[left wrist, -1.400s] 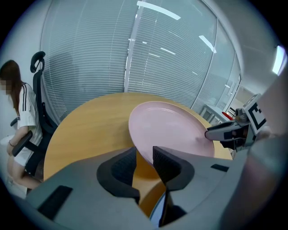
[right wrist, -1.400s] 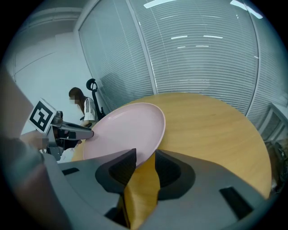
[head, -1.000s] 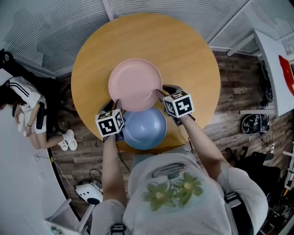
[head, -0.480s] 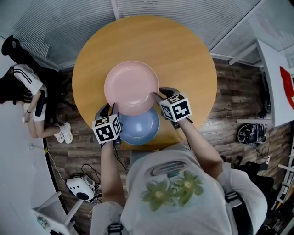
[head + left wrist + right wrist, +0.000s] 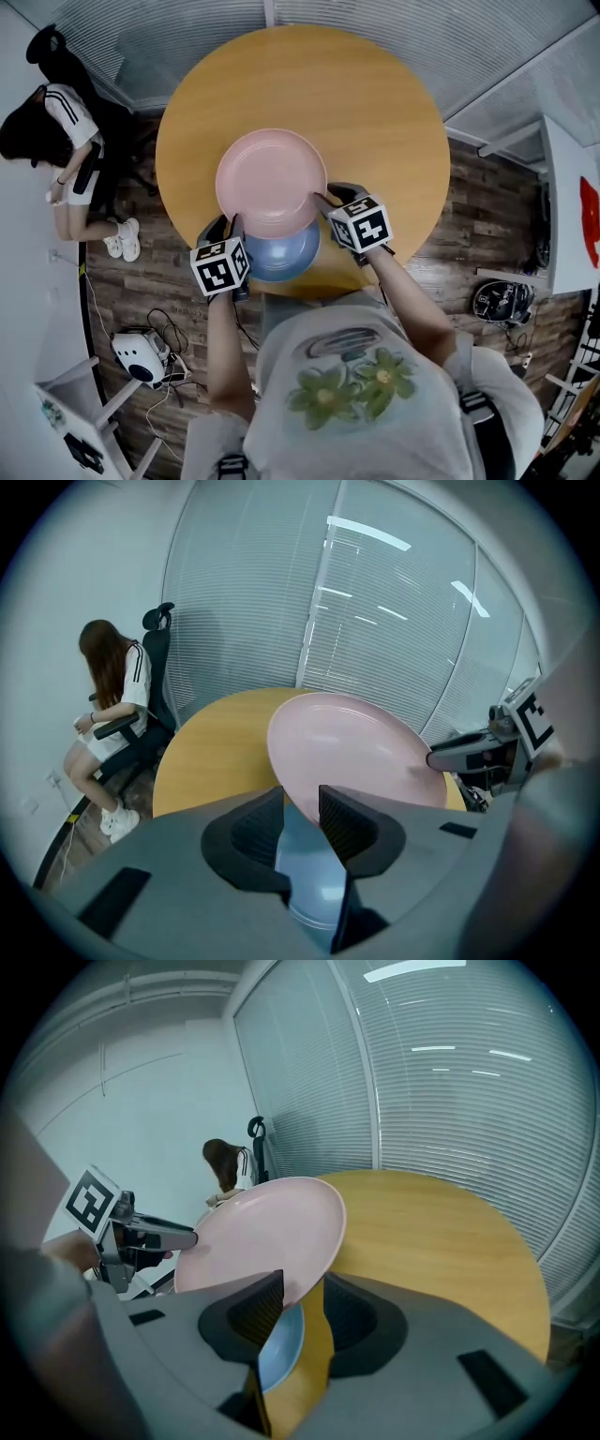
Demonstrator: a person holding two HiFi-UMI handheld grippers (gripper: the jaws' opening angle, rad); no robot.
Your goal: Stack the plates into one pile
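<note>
Carrying the pink plate (image 5: 270, 180) across to the blue plate (image 5: 284, 258) looks to be the step in hand. In the head view the pink plate is held from two sides, with the left gripper (image 5: 232, 223) on its near-left rim and the right gripper (image 5: 320, 198) on its near-right rim, above the round wooden table (image 5: 375, 103). The pink plate covers the far part of the blue plate, which lies on the table close to the edge nearest the person. The blue plate's near part shows past the pink rim, so the two are not yet lined up. In the left gripper view the jaws stand fairly narrow and pinch the pink plate's rim between the pads. The plate slopes up and away from them, the blue plate shows lower down through the gap, and the other gripper is on the far rim. Whether the two plates touch I cannot tell from here. In the right gripper view the jaws also grip the pink rim, set a little wider, with the rim close against the left-hand pad. A sliver of the blue plate and a strip of table show beneath. The pile is roughly half made, by my judgement. The next move calls for drawing the pink plate toward the person until it sits centred over the blue one. It then needs levelling and lowering, and both grippers should open together so the plate does not tip or slide off to one side.
</note>
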